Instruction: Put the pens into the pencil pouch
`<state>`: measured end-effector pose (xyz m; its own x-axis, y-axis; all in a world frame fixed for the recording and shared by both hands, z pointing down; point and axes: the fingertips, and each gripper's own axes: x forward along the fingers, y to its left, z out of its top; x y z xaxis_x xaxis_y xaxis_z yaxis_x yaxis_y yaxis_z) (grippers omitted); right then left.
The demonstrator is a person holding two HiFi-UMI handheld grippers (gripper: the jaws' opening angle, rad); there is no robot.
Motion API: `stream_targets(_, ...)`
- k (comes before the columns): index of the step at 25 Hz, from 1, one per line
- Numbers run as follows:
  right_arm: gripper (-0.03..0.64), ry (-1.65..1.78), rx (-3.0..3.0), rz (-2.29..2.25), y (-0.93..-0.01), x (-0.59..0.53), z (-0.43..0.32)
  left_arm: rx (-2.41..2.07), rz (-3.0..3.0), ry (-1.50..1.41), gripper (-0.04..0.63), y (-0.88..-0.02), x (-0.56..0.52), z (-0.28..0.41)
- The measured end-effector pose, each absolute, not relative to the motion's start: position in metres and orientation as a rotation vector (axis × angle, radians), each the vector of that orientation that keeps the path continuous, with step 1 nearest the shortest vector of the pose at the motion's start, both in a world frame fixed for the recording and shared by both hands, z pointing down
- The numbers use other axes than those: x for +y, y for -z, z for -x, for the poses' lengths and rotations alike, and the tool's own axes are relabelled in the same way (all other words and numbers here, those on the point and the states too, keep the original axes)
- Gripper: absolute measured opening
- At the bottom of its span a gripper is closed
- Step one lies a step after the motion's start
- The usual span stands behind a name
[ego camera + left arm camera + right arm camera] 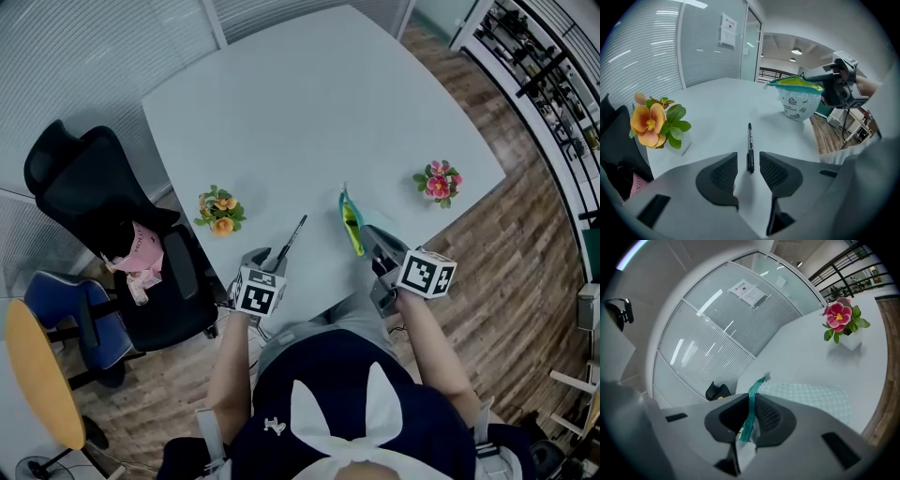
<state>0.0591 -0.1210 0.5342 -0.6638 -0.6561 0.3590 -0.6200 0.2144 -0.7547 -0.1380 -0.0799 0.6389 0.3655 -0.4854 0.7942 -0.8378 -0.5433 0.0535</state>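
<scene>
Pen (292, 236) lies on the table (309, 112) in the head view, near the pouch (352, 222). It looks light, stiff and thin. It may roll, so grab its middle.

In the left gripper view, the left gripper (746, 171) is open, with the pen's near end between its jaws.

In the right gripper view, the right gripper (751, 420) pinches the soft pouch's rim. The pouch's inside is hidden.

Pen (750, 149): black, thin, lies flat on white table (309, 112), all alone. Pencil pouch (798, 100): white with little drawings, green zip edge, yellow inside, mouth open on top. Upright, apart from pen, zip edge pinched in right gripper (751, 404).
</scene>
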Motion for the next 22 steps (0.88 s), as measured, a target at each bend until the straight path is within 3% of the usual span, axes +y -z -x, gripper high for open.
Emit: stream_targets(22,0.044,1.468,2.474,1.29,-0.534,-0.125,-0.052,-1.091,-2.102,-1.076,0.138,-0.677,-0.075,0.126)
